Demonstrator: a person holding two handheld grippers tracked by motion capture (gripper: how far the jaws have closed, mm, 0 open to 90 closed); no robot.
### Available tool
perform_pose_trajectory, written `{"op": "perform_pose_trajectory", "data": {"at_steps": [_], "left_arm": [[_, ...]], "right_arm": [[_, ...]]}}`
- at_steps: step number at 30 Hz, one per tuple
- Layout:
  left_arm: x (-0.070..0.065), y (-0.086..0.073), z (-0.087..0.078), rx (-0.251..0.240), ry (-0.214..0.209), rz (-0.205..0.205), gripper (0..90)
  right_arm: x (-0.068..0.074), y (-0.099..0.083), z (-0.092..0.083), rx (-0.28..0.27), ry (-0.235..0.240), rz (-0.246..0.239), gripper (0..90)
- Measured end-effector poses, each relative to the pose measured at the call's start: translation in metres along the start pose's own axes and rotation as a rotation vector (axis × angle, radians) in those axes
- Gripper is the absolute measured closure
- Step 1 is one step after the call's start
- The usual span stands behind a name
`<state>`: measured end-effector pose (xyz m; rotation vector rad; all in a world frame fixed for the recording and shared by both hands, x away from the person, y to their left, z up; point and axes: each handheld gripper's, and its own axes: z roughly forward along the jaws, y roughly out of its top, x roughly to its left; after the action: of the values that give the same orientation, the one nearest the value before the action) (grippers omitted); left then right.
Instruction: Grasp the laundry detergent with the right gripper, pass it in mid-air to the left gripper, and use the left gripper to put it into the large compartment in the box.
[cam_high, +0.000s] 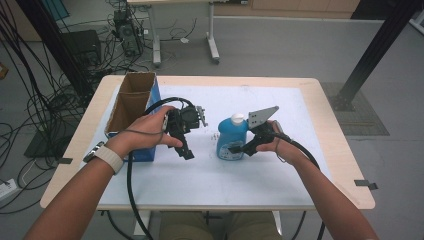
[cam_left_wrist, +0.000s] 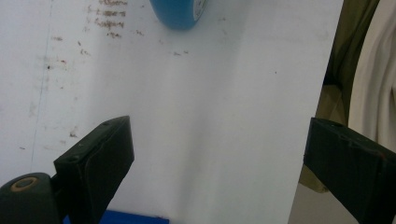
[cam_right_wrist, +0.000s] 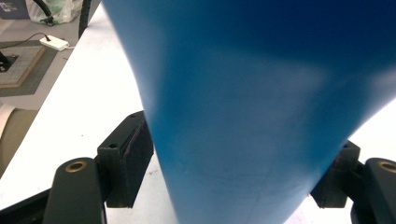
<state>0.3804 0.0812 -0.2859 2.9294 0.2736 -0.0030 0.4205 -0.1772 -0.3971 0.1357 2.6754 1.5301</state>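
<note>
1. Now, the blue bottle stands upright near the middle of the surface, and your right gripper comes at it from the 3 o'clock side, low on the body. In the right gripper view the two pads sit against both flanks of the bottle, so I judge the gripper is clamped on it. A low grip like this probably keeps the bottle steady, because the white cap end is light and narrow.

2. Your left gripper waits at the 9 o'clock side of the bottle, not touching it. Its jaws stand wide apart with nothing between them; in the left gripper view you see bare surface between them and the bottle's base further off. It seems held ready to help, perhaps at the cap.

3. The open cardboard box with blue sides stands at 9 o'clock of the left gripper, just behind your left hand. This is the tight side.

4. Free room is at 12 o'clock and at 6 o'clock of the bottle. The right edge of the surface is well apart from the bottle.

5. Take care of the cable that loops near your left wrist; it could pull when you move.
</note>
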Motion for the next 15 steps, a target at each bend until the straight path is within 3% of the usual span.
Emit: {"op": "perform_pose_trajectory", "data": {"at_steps": [15], "left_arm": [[0.0002,-0.0001,-0.0003,0.005,0.000,0.002,8.9]], "right_arm": [[0.0003,-0.0032,0.0009,-0.025,0.000,0.004,28.8]]}}
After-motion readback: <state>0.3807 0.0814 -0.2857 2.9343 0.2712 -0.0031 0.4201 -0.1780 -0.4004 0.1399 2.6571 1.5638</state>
